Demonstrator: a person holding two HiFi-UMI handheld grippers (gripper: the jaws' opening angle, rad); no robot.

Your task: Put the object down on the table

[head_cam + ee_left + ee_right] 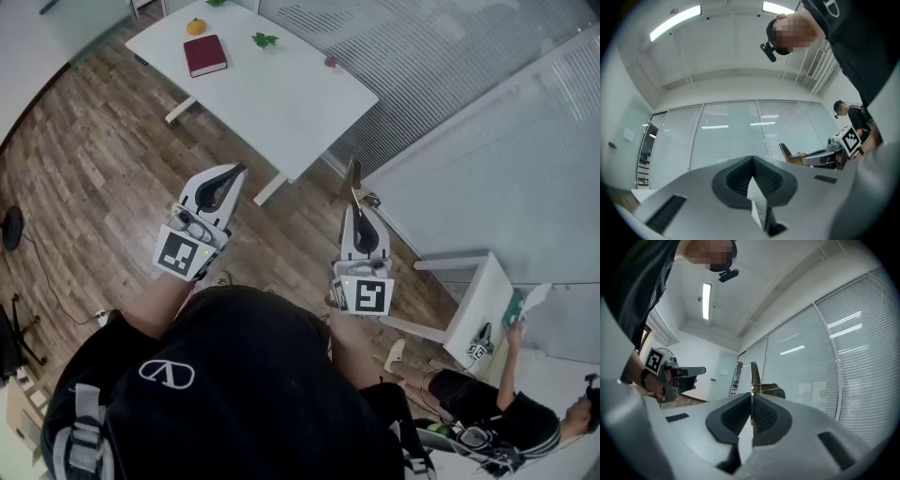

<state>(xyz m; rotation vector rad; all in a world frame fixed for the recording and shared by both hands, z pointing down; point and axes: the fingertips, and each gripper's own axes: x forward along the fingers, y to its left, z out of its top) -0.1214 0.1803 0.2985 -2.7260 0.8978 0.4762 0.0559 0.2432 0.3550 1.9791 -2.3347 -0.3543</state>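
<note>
A black shirt (234,375) is seen filling the bottom of the head view, closest to the lens. Just above it, the two grippers are held out over the wooden floor (94,169). The left gripper (238,172) is found left of centre, tilted toward the upper right; its jaws are pressed together, and nothing is caught between them. The right gripper (356,214) is found right of centre, pointed toward the top of the frame. Its jaws are clenched on a thin brown object (352,180), which is held on edge and juts out beyond the fingertips, in the air and well apart from the table. Farther off, at the upper middle of the frame, a white table (281,103) is seen. On it, a red book (204,54), an orange fruit (195,26), a green leaf (264,39) and a small reddish thing (330,62) are laid apart from one another. At the lower right corner, another person (497,412) is seated beside a white stand (473,300).
</note>
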